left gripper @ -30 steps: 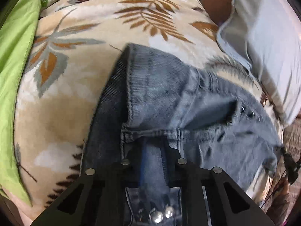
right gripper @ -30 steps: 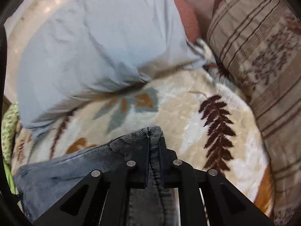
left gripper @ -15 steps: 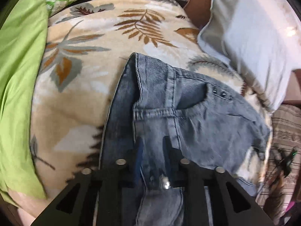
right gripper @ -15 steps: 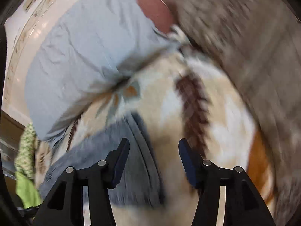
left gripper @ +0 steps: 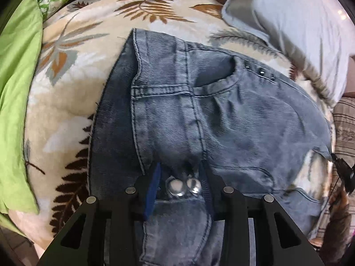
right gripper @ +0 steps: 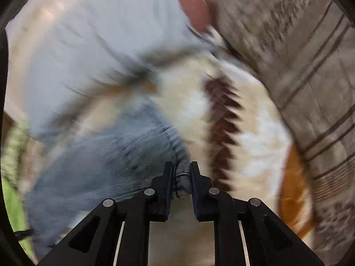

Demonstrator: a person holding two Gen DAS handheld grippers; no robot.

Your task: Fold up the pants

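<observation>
The blue denim pants lie folded on a leaf-print blanket, waistband and two metal buttons near the camera. My left gripper straddles the button area with its jaws slightly apart, and the fabric lies loose between them. In the blurred right wrist view the pants lie at lower left. My right gripper has its jaws closed narrowly on a fold at the pants' edge.
A light grey pillow lies at the far right, also in the right wrist view. A green sheet runs along the left. A striped brown cushion borders the right side.
My left gripper has opened a little and slid back toward the waistband buttons. My right gripper let go, opened wide, then closed again on the pants' edge while swinging.
</observation>
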